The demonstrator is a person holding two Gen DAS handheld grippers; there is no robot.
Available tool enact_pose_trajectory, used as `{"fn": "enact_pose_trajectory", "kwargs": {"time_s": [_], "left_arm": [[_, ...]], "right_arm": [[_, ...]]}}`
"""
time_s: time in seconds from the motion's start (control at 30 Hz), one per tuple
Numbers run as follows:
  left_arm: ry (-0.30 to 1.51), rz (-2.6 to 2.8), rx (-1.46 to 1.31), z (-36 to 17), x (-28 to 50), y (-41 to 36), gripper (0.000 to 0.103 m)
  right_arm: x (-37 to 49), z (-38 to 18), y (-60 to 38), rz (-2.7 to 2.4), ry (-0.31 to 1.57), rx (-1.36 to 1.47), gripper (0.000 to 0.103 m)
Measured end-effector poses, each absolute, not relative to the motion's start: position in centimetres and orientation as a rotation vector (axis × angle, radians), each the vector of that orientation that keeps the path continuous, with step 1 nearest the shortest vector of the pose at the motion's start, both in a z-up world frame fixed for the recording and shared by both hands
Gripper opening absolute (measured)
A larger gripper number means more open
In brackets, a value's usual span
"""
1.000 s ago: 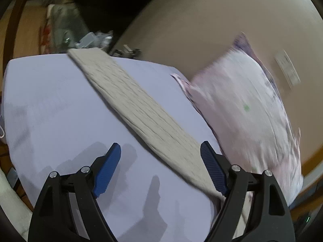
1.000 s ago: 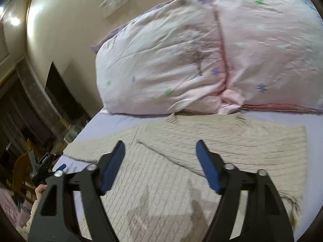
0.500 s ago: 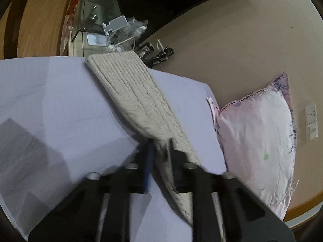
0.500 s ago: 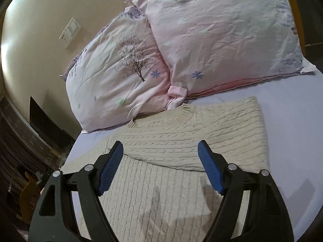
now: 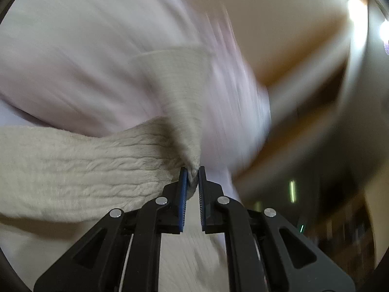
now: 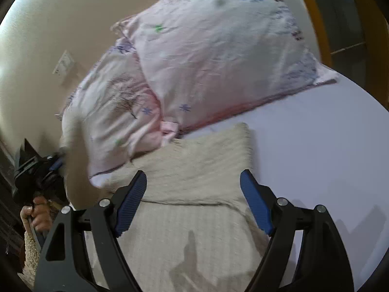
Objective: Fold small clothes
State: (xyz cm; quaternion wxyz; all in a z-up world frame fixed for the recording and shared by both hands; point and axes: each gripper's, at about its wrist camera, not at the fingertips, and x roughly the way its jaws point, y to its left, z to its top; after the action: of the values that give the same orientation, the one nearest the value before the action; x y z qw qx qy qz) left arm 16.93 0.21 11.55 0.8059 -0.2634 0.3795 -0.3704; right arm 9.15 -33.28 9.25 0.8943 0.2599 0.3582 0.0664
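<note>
A cream cable-knit sweater [image 6: 194, 182] lies on the lavender bed sheet [image 6: 316, 146], one sleeve folded across its chest. My left gripper [image 5: 192, 177] is shut on the other sleeve [image 5: 85, 170] and holds it lifted in the air; the sleeve bends over the fingertips. The left gripper also shows at the left edge of the right wrist view [image 6: 57, 164], with the sleeve blurred above it. My right gripper [image 6: 193, 189] is open and empty, hovering over the sweater's body.
Two pink flowered pillows [image 6: 206, 60] lean against the beige wall [image 6: 48, 24] at the head of the bed, just behind the sweater's collar. A wall socket [image 6: 63, 66] sits left of them. A wooden bed frame [image 6: 313, 19] edges the right side.
My left gripper closed on the outstretched sleeve and swung it up off the sheet toward the pillows; its view is blurred by motion. My right gripper stayed open and shifted slightly over the sweater.
</note>
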Motion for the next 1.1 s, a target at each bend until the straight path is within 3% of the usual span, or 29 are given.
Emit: {"fn": "enact_pose_trajectory", "kwargs": {"time_s": [0.13,0.3,0.33,0.4,0.43,0.63,0.77,0.83,1.0,1.07,1.1], "left_arm": [[0.898,-0.883,-0.423,9.3,14.4,-4.5,0.007],[0.787,-0.794,-0.376,10.7,8.4,3.7,0.009],[0.774,-0.777,-0.376,10.6,6.7,5.5,0.012],[0.754,-0.707,-0.378,10.2,2.6,10.0,0.049],[0.748,-0.683,-0.377,10.2,2.0,11.6,0.056],[0.808,-0.533,-0.427,5.6,-8.1,20.2,0.06],[0.875,-0.57,-0.44,2.6,-10.5,20.8,0.062],[0.913,-0.609,-0.438,0.7,-10.7,19.8,0.067],[0.984,-0.646,-0.536,-2.9,-9.5,17.9,0.067],[0.974,-0.655,-0.576,-3.4,-9.0,17.3,0.066],[0.972,-0.659,-0.597,-3.6,-9.0,17.3,0.062]], "right_arm": [[6.8,9.3,-34.8,0.143,0.761,0.529,0.08],[1.4,9.6,-36.3,0.299,0.764,0.543,0.088],[0.5,9.5,-36.3,0.336,0.77,0.561,0.088],[-2.2,8.9,-36.5,0.437,0.783,0.608,0.088],[-3.5,8.6,-36.5,0.475,0.79,0.618,0.088],[-10.6,5.8,-36.9,0.568,0.93,0.648,0.088],[-11.4,1.1,-37.4,0.547,1.051,0.765,0.087],[-10.9,-1.1,-37.2,0.566,1.077,0.849,0.082],[-9.3,-4.6,-34.7,0.679,1.083,0.976,0.073],[-9.0,-5.1,-34.1,0.713,1.078,1.005,0.056],[-9.0,-5.3,-33.9,0.737,1.069,1.022,0.047]]}}
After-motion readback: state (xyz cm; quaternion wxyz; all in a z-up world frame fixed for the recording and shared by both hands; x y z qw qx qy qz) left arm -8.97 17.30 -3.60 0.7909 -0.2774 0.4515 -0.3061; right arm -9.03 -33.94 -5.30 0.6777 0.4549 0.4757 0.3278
